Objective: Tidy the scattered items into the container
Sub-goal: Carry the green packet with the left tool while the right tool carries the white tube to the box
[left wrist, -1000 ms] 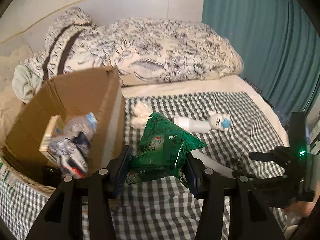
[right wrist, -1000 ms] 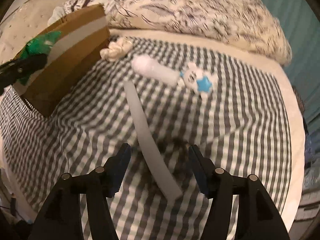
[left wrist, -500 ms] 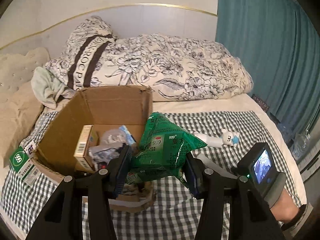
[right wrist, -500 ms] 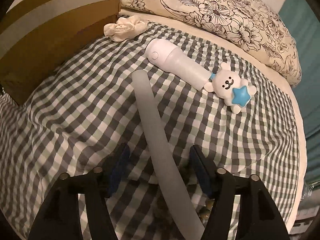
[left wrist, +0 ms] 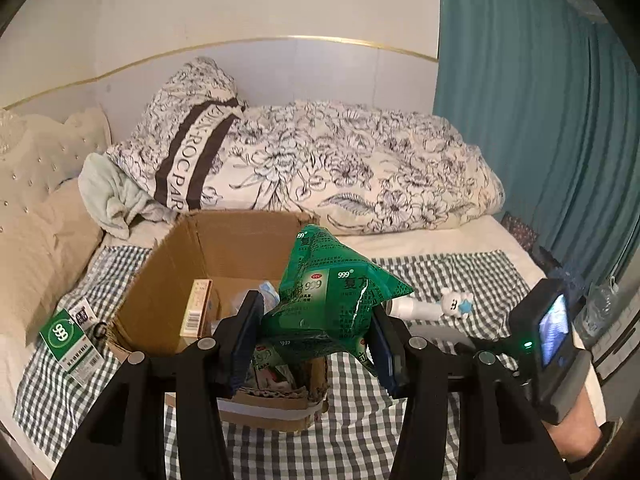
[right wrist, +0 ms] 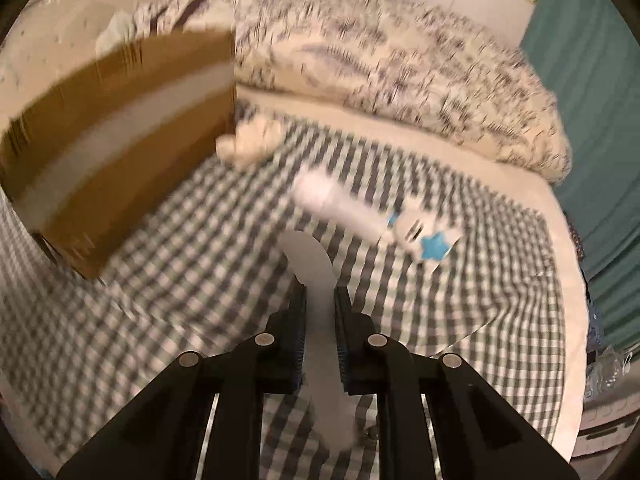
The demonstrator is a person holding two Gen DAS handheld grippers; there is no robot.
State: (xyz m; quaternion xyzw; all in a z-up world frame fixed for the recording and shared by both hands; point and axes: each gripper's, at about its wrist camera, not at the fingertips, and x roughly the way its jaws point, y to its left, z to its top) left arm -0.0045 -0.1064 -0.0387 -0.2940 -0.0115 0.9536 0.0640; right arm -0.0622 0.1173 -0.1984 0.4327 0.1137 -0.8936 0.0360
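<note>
My left gripper (left wrist: 316, 320) is shut on a crumpled green 999 medicine bag (left wrist: 336, 292) and holds it above the near right corner of the open cardboard box (left wrist: 160, 280). The box holds a small carton (left wrist: 196, 308) and other packets. My right gripper (right wrist: 320, 320) is shut on a long pale grey strip (right wrist: 316, 276), lifted off the checked blanket (right wrist: 180, 260). A white bear-topped bottle with a blue star (right wrist: 360, 216) and a cream scrunchie (right wrist: 248, 140) lie beyond it; the box's taped side (right wrist: 120, 136) stands at left. The view is motion-blurred.
A green 999 box (left wrist: 66, 336) lies on the blanket left of the cardboard box. Floral duvet and pillows (left wrist: 320, 168) pile against the headboard. A teal curtain (left wrist: 540, 120) hangs at right. The right gripper's body with a lit screen (left wrist: 552, 328) shows at lower right.
My left gripper rose and moved left with the green bag, now over the box. My right gripper closed on the grey strip and lifted it off the blanket.
</note>
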